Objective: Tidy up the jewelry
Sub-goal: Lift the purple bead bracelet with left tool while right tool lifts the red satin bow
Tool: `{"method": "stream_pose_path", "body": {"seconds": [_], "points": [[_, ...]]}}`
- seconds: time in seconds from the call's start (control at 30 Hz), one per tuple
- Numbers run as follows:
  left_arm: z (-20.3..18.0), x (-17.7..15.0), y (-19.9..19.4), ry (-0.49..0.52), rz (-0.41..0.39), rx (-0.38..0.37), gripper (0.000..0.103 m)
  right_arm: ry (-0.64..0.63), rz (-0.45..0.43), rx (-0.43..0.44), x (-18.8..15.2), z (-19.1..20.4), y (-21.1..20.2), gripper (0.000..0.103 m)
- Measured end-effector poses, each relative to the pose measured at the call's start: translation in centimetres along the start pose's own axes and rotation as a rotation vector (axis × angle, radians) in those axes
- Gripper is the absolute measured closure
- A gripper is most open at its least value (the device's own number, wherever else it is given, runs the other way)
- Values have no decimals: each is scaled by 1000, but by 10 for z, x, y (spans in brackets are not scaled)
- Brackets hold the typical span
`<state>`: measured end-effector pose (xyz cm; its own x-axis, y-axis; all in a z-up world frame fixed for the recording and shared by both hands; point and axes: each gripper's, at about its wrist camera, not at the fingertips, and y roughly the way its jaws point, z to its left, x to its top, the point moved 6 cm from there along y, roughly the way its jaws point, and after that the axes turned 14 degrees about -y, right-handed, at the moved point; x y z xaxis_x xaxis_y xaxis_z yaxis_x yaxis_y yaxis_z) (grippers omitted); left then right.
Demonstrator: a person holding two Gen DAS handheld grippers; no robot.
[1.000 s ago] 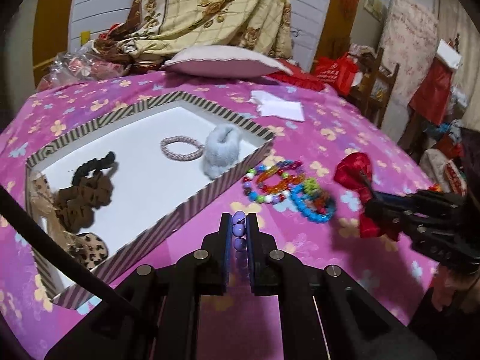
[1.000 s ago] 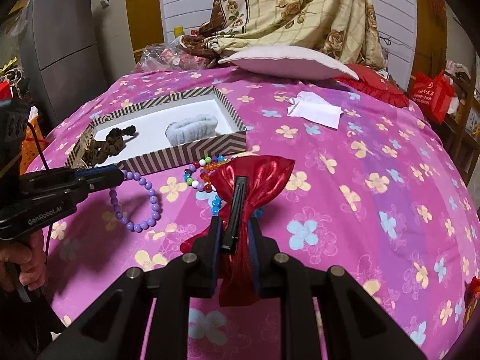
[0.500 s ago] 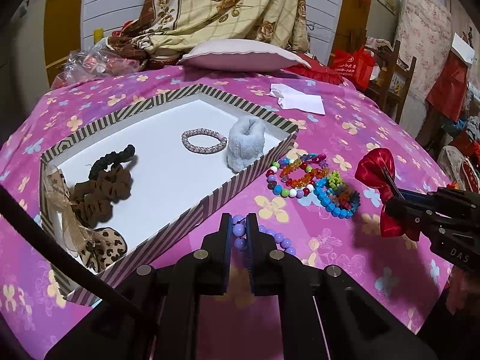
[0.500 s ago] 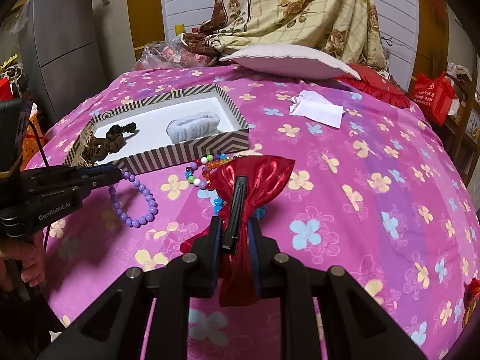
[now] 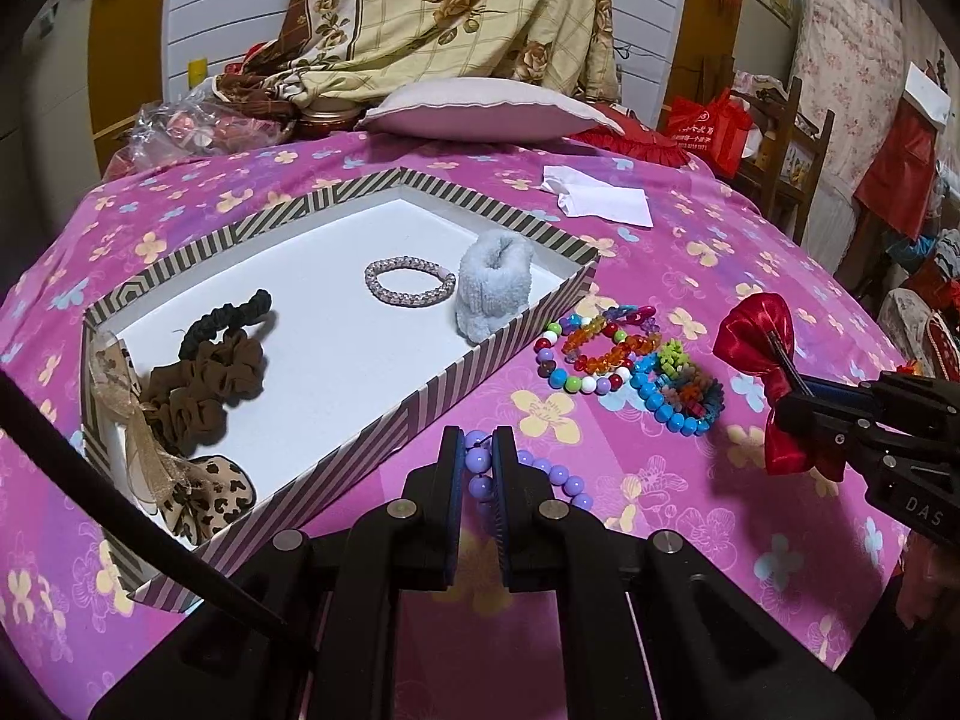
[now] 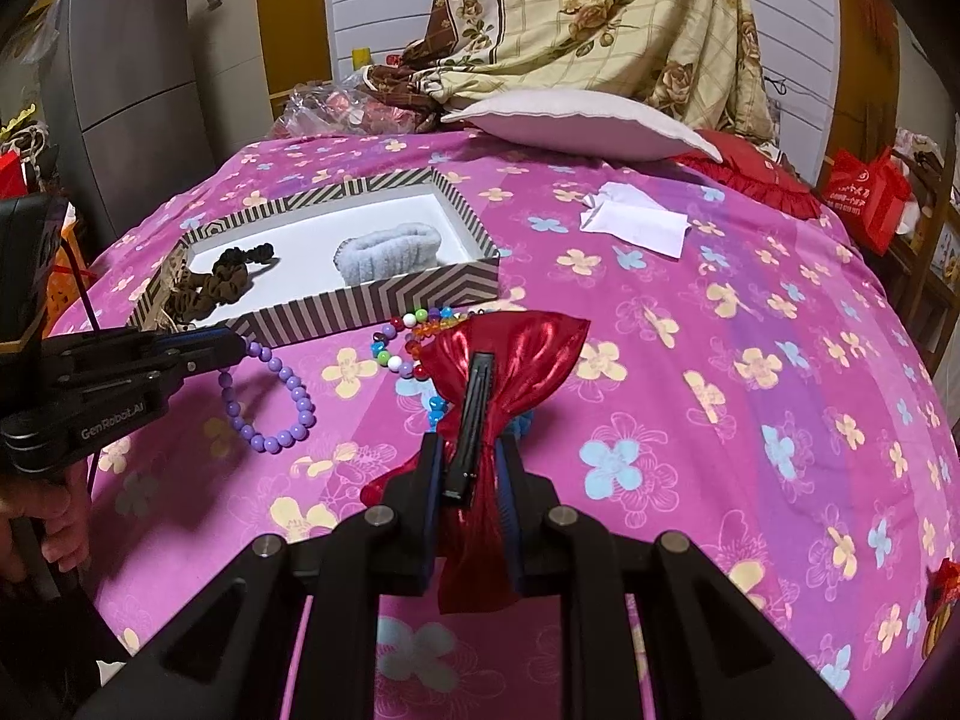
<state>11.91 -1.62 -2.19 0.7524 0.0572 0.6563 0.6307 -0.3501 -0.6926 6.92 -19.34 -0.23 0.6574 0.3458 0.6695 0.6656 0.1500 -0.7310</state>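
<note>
Jewelry is mid-sort, with both grippers loaded. In the left wrist view, the left gripper (image 5: pixel 478 468) has its jaws closed on a purple bead bracelet (image 5: pixel 480 477), pinching a few beads while the rest of the loop hangs free; the right wrist view shows that loop (image 6: pixel 273 405) dangling off the cloth at about 9 o'clock. Holding it by one short arc probably keeps the loop open so it can be laid flat. The right gripper (image 6: pixel 468 474) is clamped on a red satin bow clip (image 6: pixel 510 354), gripped across its narrow waist where the black clip bar runs, likely the stiffest part to hold.

Striped box (image 5: pixel 336 198) sits at 10 o'clock from the left gripper, its near wall just ahead of the beads. Inside lie a pale braided bracelet (image 5: pixel 410 281), a fluffy blue scrunchie (image 5: pixel 492 294), a black scrunchie (image 5: pixel 225 318), a brown one (image 5: pixel 204 384) and a leopard-print piece (image 5: pixel 210 489). Colourful bead bracelets (image 5: pixel 624 360) remain outside, at 1 o'clock, touching one another.

Everything rests on a pink flowered cloth (image 6: pixel 720 360), soft and rumpled. Farther back, at 12 o'clock, are a pale cushion (image 5: pixel 480 111), white folded paper (image 5: pixel 600 201) and a draped checked blanket (image 5: pixel 456 6) in a cluttered room.
</note>
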Motion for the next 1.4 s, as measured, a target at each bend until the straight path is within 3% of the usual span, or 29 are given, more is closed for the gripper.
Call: {"method": "stream_pose_path", "body": {"seconds": [1.4], "points": [[1,0,0,2,-4,7,97,0,-10,-9,1,-3,-3,86]]}}
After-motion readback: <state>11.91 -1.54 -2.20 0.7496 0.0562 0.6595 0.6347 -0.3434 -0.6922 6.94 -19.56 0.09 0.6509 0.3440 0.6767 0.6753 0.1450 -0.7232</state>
